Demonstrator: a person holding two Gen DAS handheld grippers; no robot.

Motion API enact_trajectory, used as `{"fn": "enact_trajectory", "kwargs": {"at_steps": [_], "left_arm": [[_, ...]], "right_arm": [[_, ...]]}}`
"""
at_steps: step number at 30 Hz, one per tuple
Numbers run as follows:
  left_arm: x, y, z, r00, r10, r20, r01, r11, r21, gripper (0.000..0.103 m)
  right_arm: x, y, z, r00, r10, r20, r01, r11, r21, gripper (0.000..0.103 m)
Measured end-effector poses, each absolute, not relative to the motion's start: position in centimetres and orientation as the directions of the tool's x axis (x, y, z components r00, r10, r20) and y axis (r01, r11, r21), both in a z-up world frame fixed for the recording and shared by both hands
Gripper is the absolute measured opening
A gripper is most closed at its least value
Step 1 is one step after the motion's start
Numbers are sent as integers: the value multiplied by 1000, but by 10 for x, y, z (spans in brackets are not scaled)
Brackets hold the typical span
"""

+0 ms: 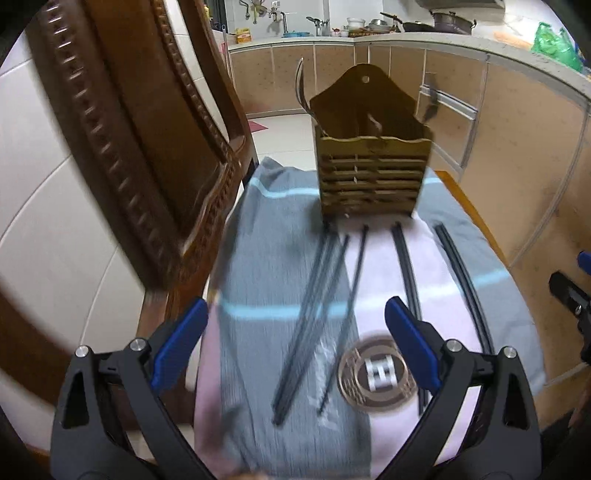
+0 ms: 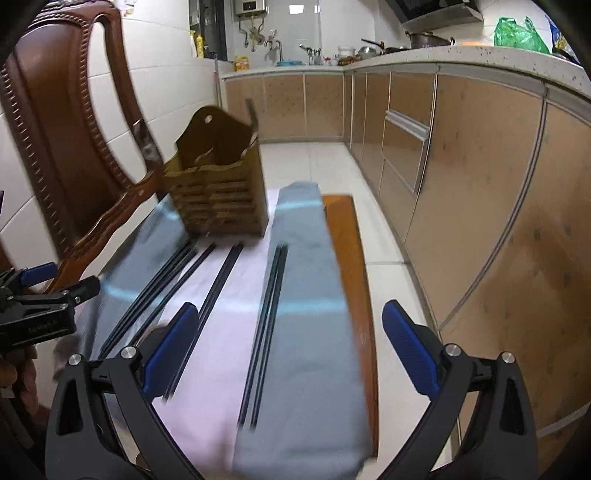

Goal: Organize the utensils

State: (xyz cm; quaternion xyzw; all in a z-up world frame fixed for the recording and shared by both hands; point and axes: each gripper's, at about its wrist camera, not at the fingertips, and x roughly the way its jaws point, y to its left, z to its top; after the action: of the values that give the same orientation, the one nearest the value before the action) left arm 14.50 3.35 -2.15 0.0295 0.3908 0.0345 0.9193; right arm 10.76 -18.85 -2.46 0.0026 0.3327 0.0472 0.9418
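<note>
While chopsticks lie loose, tongs agape — empty.

Kitchen with white tiled wall and pale tile floor. Tan cabinets running along the right under a speckled countertop, cluttered with pots and a green plastic bag. Carved wooden chair on the left. Bright, even lighting.
</note>
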Motion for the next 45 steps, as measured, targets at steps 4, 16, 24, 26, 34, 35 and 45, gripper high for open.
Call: {"fn": "enact_trajectory", "kwargs": {"at_steps": [4, 16, 24, 26, 34, 35, 45], "left_arm": [[191, 32, -35, 681, 112, -724, -25, 991, 129, 95], [271, 40, -94, 606, 33, -795, 51, 995, 80, 80], [294, 48, -102, 582, 15, -813, 38, 998, 46, 79], [296, 52, -100, 584, 0, -812, 36, 999, 25, 79], [296, 57, -98, 582, -10, -813, 44, 999, 19, 79], [296, 57, -98, 579, -7, -815, 45, 999, 24, 79], [296, 54, -111, 580, 13, -814, 31, 999, 38, 79]], "right_arm": [[164, -193, -49, 722, 54, -690, -37, 999, 39, 97], [262, -173, -109, 607, -93, -790, -42, 988, -149, 82], [276, -167, -111, 607, -64, -792, -50, 992, -119, 73], [274, -167, -109, 610, -62, -790, -48, 992, -115, 73], [268, -160, -109, 606, -47, -794, -72, 991, -113, 73], [267, -158, -109, 608, -54, -792, -75, 989, -124, 73], [262, -149, -111, 621, -86, -779, -105, 976, -192, 73]]}}
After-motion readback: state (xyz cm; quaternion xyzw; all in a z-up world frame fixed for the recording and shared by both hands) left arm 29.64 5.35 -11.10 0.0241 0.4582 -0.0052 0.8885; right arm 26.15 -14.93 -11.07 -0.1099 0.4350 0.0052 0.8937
